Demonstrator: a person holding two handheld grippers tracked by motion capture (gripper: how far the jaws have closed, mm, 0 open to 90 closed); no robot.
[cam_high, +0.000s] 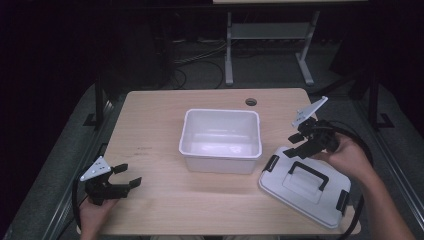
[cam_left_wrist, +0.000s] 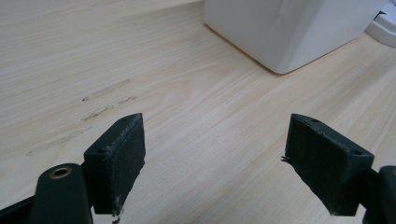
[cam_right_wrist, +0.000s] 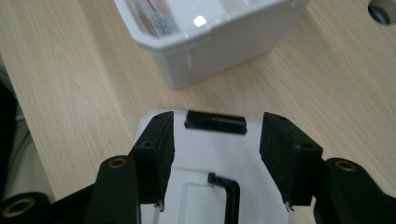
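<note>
The lid (cam_high: 306, 184) is lying flat on the table (cam_high: 150, 130), handle up, directly under the right gripper (cam_high: 299, 146), which is hovering over its near edge with jaws moderately apart and nothing between them; the black clasp (cam_right_wrist: 215, 122) is sitting just ahead of the fingertips, probably so the lid can be gripped there. Beyond the clasp the open white bin (cam_high: 221, 140) is waiting, likely for the lid. The left gripper (cam_high: 129, 176) is resting wide open and empty, with the bin well ahead of it.
</note>
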